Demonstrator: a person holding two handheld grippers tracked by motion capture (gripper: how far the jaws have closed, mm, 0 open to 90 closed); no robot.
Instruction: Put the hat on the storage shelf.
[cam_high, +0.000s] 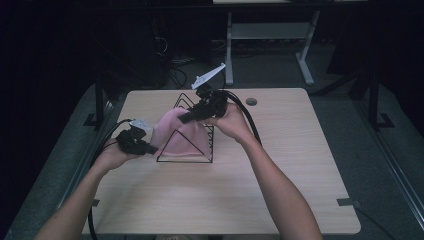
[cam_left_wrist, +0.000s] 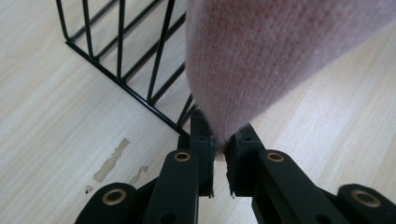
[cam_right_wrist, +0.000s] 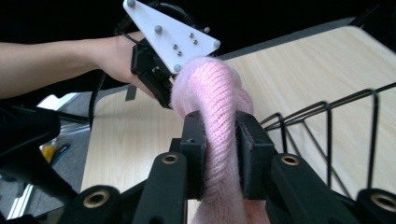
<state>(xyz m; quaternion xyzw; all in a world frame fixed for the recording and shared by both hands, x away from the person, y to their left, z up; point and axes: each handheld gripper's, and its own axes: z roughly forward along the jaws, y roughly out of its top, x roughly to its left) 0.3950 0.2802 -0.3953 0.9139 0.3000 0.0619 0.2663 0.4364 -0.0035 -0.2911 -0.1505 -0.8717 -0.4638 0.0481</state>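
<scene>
In the high view, a black wire basket (cam_high: 192, 135) stands on the light wooden table (cam_high: 280, 175), and a pink knitted garment (cam_high: 177, 134) spills out of the basket, draped over its near-left side. The left gripper (cam_high: 150, 149) sits just left of the basket at the garment's lower edge, held by the person's left hand (cam_high: 112, 155); the right gripper (cam_high: 184, 119) reaches over the top of the basket onto the garment's upper part, held by the right hand (cam_high: 231, 122), with its grey plate tilted up behind the basket. In the left gripper view, the basket's wire corner (cam_left_wrist: 135, 70) stands just beyond the jaws, and a tapering corner of the pink knit (cam_left_wrist: 261, 60) comes down between them; the left gripper (cam_left_wrist: 219, 147) has its jaws nearly together, pinching that tip. This view also shows pale scuff marks (cam_left_wrist: 112, 161) on the table left of the jaws. In the right gripper view, the right gripper (cam_right_wrist: 219, 140) is clamped on a thick bunched roll of the knit (cam_right_wrist: 210, 88), its jaws held partly apart by the fabric. Beyond the roll the left gripper (cam_right_wrist: 163, 91) touches the same garment, and the basket's wires (cam_right_wrist: 327, 126) rise to the right.
</scene>
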